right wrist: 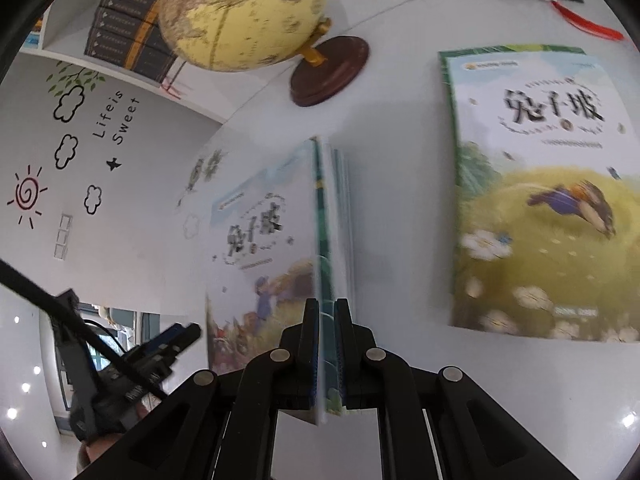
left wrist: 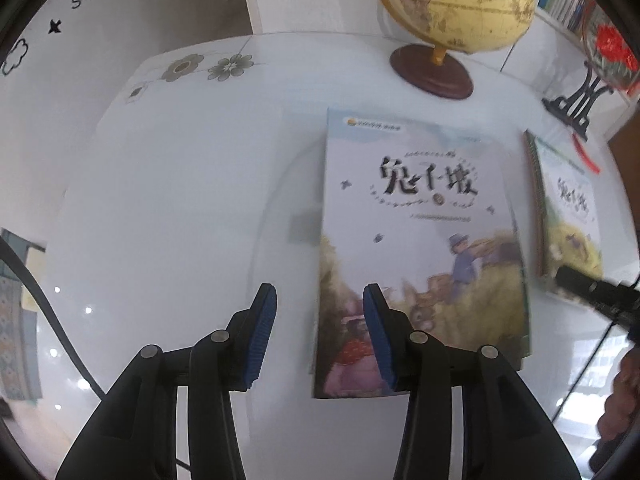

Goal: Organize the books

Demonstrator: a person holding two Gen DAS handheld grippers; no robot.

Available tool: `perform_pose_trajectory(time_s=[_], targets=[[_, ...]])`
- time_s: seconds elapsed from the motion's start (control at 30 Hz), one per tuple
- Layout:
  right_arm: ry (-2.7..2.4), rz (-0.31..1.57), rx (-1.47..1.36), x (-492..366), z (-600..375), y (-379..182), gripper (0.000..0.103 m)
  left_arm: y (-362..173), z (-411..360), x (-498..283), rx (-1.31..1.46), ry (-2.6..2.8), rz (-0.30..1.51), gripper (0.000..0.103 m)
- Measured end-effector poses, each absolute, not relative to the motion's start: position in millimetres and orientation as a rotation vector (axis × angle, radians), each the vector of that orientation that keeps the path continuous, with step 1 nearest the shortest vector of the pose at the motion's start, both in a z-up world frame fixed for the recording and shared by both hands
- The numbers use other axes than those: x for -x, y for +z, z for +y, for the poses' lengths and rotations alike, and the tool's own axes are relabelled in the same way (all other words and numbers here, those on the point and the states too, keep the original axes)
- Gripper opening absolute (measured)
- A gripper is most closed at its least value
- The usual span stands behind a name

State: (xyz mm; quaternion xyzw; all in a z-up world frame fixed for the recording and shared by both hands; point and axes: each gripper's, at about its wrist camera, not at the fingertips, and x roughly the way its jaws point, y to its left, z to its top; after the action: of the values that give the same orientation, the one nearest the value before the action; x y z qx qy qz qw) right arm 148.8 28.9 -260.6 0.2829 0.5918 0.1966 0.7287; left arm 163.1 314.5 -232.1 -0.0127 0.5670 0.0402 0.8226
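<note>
Right wrist view: my right gripper (right wrist: 328, 360) is clamping a book (right wrist: 326, 216) edge-on, probably its spine; my left gripper (left wrist: 320, 340) is hovering with jaws apart, empty.

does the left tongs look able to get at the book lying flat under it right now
Probably yes. The left tongs stand open with nothing between them, just over the near-left edge of the flat book. That edge looks unobstructed; the globe stands well behind it.
</note>
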Motion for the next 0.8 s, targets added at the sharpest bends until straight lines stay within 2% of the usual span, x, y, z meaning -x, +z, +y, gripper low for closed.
perform_pose_trajectory(time_s=[0.33,0.37,0.5,0.53,0.8], targets=[[0.298,1.292,-0.681,-132.1,-49.2,-267.4,0.008,-204.0,242.9,-176.6,0.144,-0.145,1.102,0.045],[0.282,1.285,-0.685,-131.6,-59.0,-266.6,0.011,-203.9,229.7,-179.1,0.15,-0.172,1.104,0.045],[0.2,1.24,-0.676,-129.6,-103.0,-260.3,0.046,-219.8,173.7,-190.4,0.151,-0.246,1.152,0.046],[0.179,1.229,-0.671,-128.0,-114.0,-259.1,0.05,-226.6,159.5,-192.8,0.145,-0.26,1.169,0.046],[0.154,1.256,-0.681,-133.4,-166.0,-272.3,0.05,-278.2,79.3,-197.3,0.032,-0.224,1.311,0.046]])
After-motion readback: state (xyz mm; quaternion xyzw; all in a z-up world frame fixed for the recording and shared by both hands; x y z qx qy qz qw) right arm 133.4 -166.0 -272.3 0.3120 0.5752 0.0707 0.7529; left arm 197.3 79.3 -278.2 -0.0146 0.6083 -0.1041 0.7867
